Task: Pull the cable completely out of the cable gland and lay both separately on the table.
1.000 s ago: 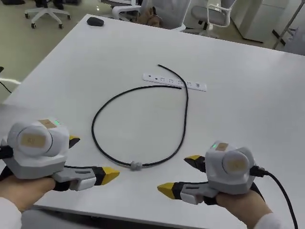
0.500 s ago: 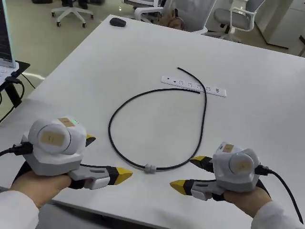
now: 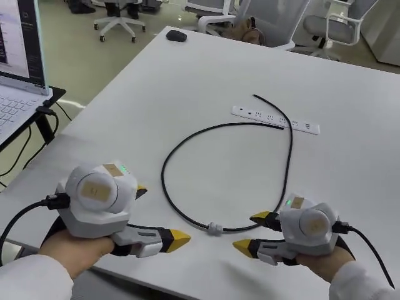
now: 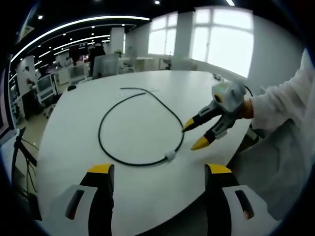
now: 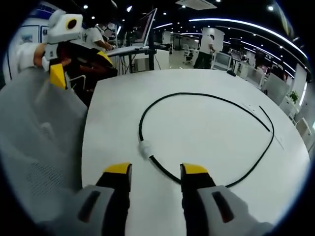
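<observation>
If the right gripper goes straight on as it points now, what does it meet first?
The right gripper would likely meet the black cable first, just ahead of its open jaws, beside the white gland; height is unclear.

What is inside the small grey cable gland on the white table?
The thin black cable passes through the small grey cable gland, showing on both sides; the stretch inside is hidden by the gland's body.

Black cable (image 3: 164, 170), whitish cable gland (image 3: 214, 228), white table (image 3: 187, 75).

White table (image 3: 187, 81), office chairs (image 3: 117, 14) on pale floor (image 3: 81, 59), laptop (image 3: 17, 59) at left, bright windows (image 4: 222, 42)
</observation>
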### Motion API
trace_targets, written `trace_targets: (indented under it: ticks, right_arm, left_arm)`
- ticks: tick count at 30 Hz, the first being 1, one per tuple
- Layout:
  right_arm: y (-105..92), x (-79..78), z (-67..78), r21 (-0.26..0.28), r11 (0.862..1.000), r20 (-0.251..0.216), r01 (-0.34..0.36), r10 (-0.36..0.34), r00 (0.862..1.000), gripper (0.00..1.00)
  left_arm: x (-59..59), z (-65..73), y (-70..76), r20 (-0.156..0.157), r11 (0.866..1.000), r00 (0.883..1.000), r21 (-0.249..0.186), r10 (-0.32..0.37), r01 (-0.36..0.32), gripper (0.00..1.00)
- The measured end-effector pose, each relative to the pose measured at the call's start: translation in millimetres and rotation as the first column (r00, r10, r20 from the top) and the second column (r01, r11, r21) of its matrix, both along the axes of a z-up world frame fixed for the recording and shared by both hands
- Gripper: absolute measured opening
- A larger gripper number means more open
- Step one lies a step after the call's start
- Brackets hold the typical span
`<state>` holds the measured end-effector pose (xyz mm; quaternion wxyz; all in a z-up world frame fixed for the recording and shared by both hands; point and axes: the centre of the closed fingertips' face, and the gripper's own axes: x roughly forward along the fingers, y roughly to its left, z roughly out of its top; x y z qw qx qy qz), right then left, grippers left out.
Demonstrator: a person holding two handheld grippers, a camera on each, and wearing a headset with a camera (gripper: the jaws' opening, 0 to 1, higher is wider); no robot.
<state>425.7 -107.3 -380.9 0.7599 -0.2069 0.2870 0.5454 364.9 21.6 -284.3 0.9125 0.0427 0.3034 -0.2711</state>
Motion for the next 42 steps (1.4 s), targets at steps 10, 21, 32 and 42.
trace_targets:
  ticks: [10, 21, 32, 42]
  right_arm:
    - [20.2, 2.9, -7.5, 0.009, 0.995, -0.007, -0.102, 0.102, 0.995, 0.34]
    - [34.3, -4.5, -16.3, -0.006, 0.979, 0.001, -0.202, 0.202, 0.979, 0.26]
    - [42.2, -4.5, -35.9, -0.049, 0.965, 0.027, -0.256, 0.257, 0.966, 0.13]
    - [40.0, -5.5, -25.5, -0.059, 0.962, 0.06, -0.266, 0.27, 0.961, 0.12]
  left_arm:
    - [-0.2, -1.8, -0.7, -0.007, 1.0, 1.0, 0.014, -0.011, 0.011, 0.74]
    - [-0.5, -1.7, -0.1, -0.006, 1.0, 1.0, 0.025, -0.011, 0.011, 0.72]
    - [-3.5, -4.1, -4.4, -0.012, 0.999, 0.999, 0.033, -0.033, 0.033, 0.7]
    - [-4.8, -5.6, -8.3, -0.01, 0.997, 0.998, 0.051, -0.062, 0.063, 0.69]
